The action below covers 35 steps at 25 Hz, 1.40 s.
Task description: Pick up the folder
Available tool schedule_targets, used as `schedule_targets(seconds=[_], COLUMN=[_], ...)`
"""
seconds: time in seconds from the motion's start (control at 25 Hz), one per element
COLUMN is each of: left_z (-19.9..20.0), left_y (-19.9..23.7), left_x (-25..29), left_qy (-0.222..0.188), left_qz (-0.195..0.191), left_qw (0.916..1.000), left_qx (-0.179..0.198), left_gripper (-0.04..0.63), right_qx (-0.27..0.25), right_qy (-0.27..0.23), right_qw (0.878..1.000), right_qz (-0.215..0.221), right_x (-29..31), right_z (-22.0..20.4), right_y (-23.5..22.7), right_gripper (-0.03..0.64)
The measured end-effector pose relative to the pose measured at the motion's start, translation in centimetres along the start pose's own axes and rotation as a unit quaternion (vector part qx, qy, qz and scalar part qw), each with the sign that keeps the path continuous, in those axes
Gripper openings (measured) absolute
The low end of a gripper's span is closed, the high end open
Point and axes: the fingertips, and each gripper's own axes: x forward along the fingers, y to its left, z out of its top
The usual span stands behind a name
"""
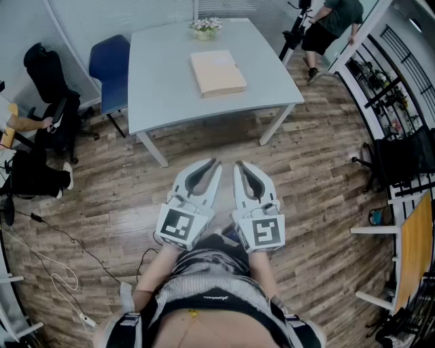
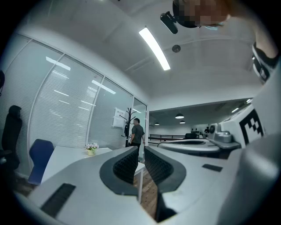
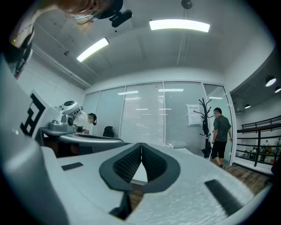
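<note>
A tan folder (image 1: 217, 73) lies flat on the pale grey table (image 1: 163, 88), toward its far side. Both grippers are held side by side over the wooden floor, well short of the table and pointing at it. In the head view the left gripper (image 1: 215, 164) and the right gripper (image 1: 238, 166) each have their jaws together with nothing between them. The left gripper view shows the left gripper (image 2: 139, 150) shut and empty, and the right gripper view shows the right gripper (image 3: 141, 146) the same. I cannot make out the folder in either gripper view.
A small pot of flowers (image 1: 205, 27) stands at the table's far edge. A blue chair (image 1: 111, 64) sits at the table's left. A person (image 1: 334, 20) walks at the far right, another sits at the left (image 1: 27, 126). Cables (image 1: 54, 265) lie on the floor.
</note>
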Motion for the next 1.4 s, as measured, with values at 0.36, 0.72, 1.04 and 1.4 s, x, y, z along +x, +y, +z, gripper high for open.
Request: schedule_targets(seconds=[0.36,0.72,1.04,1.4], left_z=[-0.8,-2.3,-2.9,-3.6], left_y=[-0.6,-1.5,0.5,7.4], left_x=[3.1,6.5,10.3,18.1], left_qy=[-0.02,-0.012,-0.008,-0.006], left_qz=[0.026,0.042,0.034,0.025], left_qw=[0.9989,0.9981,0.9985,0.9985], left_qx=[-0.034,-0.043,-0.041,-0.047], left_gripper=[0.149,0.147,0.147,0.146], right_qx=[0.014,0.016,0.025,0.027], right_qy=[0.008,0.01,0.005,0.015], right_qw=[1.0,1.0,1.0,0.999], right_qz=[0.004,0.004,-0.007,-0.012], right_x=[-1.0,-0.9,2.4,11.5], right_z=[-1.3,-2.4,-3.0,-4.3], right_y=[-4.9,-9.4,-12.1,-15.8], right_gripper=[0.104,0.106,0.106,0.106])
